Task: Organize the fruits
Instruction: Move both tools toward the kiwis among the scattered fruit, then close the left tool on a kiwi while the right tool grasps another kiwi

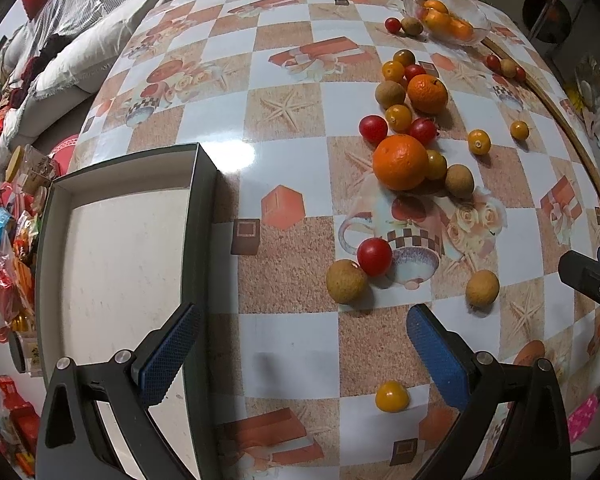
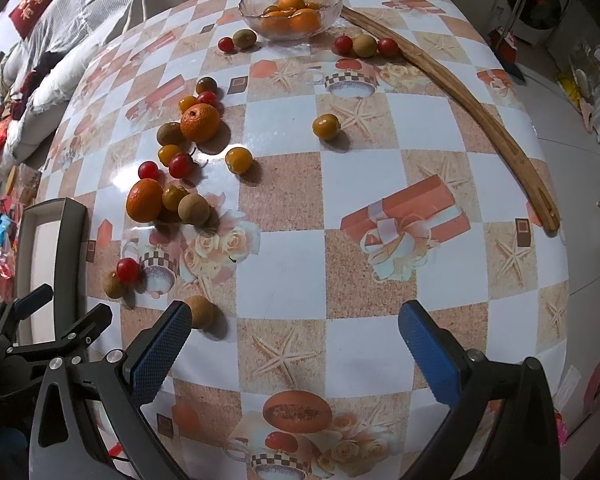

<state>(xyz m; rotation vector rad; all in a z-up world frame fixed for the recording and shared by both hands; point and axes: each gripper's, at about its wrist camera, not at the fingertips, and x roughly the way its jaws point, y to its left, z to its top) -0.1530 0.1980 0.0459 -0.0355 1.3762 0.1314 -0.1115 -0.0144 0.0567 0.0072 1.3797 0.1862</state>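
Loose fruit lies on the checked table: two oranges (image 1: 400, 162) (image 1: 427, 94), red cherry tomatoes (image 1: 374, 256), yellow tomatoes (image 1: 392, 397) and brown longans (image 1: 346, 281) (image 1: 482, 288). A glass bowl (image 1: 450, 14) of oranges stands at the far side; it also shows in the right wrist view (image 2: 292, 8). An empty dark box (image 1: 112, 264) with a white floor sits at the left. My left gripper (image 1: 304, 348) is open and empty, its left finger over the box wall. My right gripper (image 2: 294, 350) is open and empty, a longan (image 2: 200, 311) by its left finger.
A long wooden stick (image 2: 460, 92) lies along the table's right side. A sofa with cushions (image 1: 80, 40) stands beyond the far left edge. Packets and clutter (image 1: 8, 248) lie on the floor at the left. The table edge curves away on the right.
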